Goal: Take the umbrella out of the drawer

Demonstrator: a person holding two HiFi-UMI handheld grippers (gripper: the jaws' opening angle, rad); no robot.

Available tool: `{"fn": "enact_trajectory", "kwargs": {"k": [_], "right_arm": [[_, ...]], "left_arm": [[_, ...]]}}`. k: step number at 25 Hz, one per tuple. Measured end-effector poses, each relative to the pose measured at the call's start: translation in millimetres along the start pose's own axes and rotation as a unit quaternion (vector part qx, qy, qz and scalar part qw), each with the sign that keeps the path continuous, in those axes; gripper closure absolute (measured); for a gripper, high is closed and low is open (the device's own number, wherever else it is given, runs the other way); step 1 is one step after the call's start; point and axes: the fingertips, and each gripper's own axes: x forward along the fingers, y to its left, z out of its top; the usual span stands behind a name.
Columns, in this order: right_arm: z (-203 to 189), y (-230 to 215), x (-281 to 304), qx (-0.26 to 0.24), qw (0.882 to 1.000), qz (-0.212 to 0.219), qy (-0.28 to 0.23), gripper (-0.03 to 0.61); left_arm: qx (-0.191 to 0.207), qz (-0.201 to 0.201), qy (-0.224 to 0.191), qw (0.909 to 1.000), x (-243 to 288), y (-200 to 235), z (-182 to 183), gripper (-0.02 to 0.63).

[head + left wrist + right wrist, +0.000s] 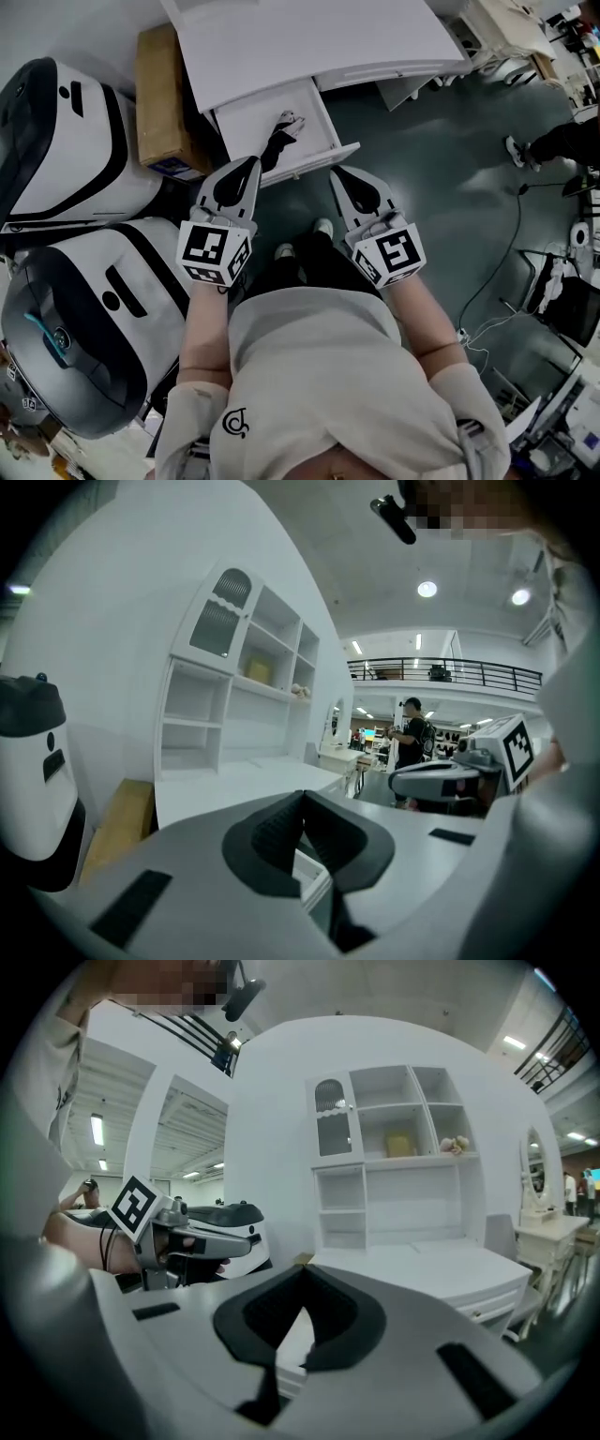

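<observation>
**Head view:** camera above the person, facing steeply down, near the left tongs [251,162] and right tongs [337,172]. The open drawer [246,122] and the front edge of the tabletop [309,42] lie just beyond them.

**Left gripper view:** camera close behind its own tongs, facing nearly level and obliquely toward the tabletop and the shelf unit [234,667].

**Right gripper view:** set likewise, but facing the shelf unit more squarely.

All three views share the tabletop. Each gripper view also catches the other tongs at its inner side.
</observation>
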Motion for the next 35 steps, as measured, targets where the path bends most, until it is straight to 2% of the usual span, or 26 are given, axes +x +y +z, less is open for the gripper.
{"fn": "enact_trajectory", "kwargs": {"k": [4,8,12,18,24,32,35], "right_arm": [[-13.7,-32.0,33.7,0.006,1.000,0.016,0.012,0.574],[-24.1,-57.0,69.9,0.005,0.998,0.064,0.014,0.572],[-47.0,-81.0,100.1,0.008,0.993,0.113,0.031,0.574],[-83.8,-119.3,136.6,0.001,0.988,0.142,0.062,0.572],[-119.0,-150.8,164.2,0.017,0.983,0.152,0.099,0.572],[-150.9,-168.7,191.3,0.053,0.978,0.162,0.124,0.572],[-160.0,-172.0,198.6,0.068,0.975,0.166,0.130,0.574]], "left_arm": [[0.005,0.008,0.029,0.9995,41.0,14.3,-20.6,0.601],[-0.007,0.022,0.073,0.9971,83.9,31.2,-47.4,0.600],[-0.026,0.043,0.128,0.9905,125.8,53.1,-84.3,0.588],[-0.029,0.051,0.198,0.9784,177.2,80.2,-142.9,0.557],[-0.040,0.028,0.291,0.9555,213.8,89.2,-217.0,0.418],[0.009,-0.014,0.389,0.9210,248.7,86.4,-287.5,0.289],[0.005,-0.024,0.419,0.9078,257.2,87.1,-310.1,0.248]]}}
